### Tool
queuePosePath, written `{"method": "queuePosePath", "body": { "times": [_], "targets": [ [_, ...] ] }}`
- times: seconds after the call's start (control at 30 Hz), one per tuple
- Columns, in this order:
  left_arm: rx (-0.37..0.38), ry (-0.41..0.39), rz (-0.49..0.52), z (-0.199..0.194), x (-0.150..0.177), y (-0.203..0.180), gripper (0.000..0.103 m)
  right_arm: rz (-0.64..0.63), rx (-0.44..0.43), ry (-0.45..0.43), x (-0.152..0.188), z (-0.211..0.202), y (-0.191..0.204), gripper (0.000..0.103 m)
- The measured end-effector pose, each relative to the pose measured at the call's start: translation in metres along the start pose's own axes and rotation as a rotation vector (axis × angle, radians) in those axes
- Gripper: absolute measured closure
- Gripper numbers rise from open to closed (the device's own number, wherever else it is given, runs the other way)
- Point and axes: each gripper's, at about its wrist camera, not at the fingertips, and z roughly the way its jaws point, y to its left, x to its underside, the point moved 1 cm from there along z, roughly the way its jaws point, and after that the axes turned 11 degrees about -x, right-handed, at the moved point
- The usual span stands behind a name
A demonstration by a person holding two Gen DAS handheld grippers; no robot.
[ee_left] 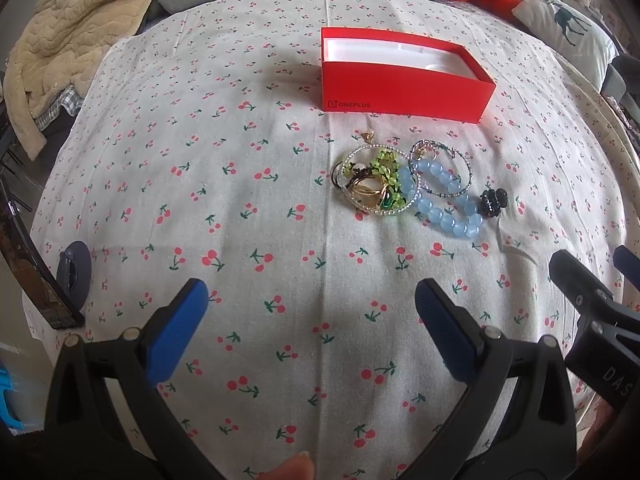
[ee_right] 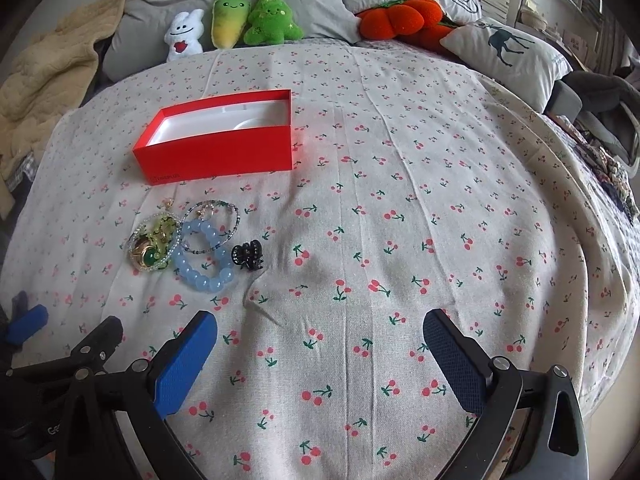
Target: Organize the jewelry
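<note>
An open red box (ee_left: pixel 400 88) (ee_right: pixel 220 156) with a white lining sits on the cherry-print cloth (ee_left: pixel 240 200). Just in front of it lies a pile of jewelry: a blue bead bracelet (ee_left: pixel 444 204) (ee_right: pixel 204 260), a green bead bracelet (ee_left: pixel 390 172) (ee_right: pixel 160 232), a gold piece with a green stone (ee_left: pixel 372 196) (ee_right: pixel 146 258), thin beaded bangles (ee_left: pixel 440 152) (ee_right: pixel 216 208) and a black hair claw (ee_left: pixel 494 200) (ee_right: pixel 248 256). My left gripper (ee_left: pixel 312 300) is open, short of the pile. My right gripper (ee_right: pixel 320 328) is open, to the right of the pile. Neither holds anything.
Plush toys (ee_right: pixel 256 20), an orange plush (ee_right: pixel 400 20) and pillows (ee_right: pixel 508 52) line the far edge. A beige blanket (ee_left: pixel 68 48) lies at the back left. A dark round clip (ee_left: pixel 74 272) sits at the cloth's left edge. A thumb (ee_left: pixel 292 468) shows at the bottom.
</note>
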Motion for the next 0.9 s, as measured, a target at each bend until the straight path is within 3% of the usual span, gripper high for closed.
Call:
{"method": "queuePosePath", "body": {
  "times": [0.9],
  "targets": [
    [0.006, -0.005, 0.001, -0.0018, -0.0008, -0.0021, 0.0, -0.012, 0.0, 0.001, 0.0004, -0.0012, 0.0037, 0.0]
  ]
}}
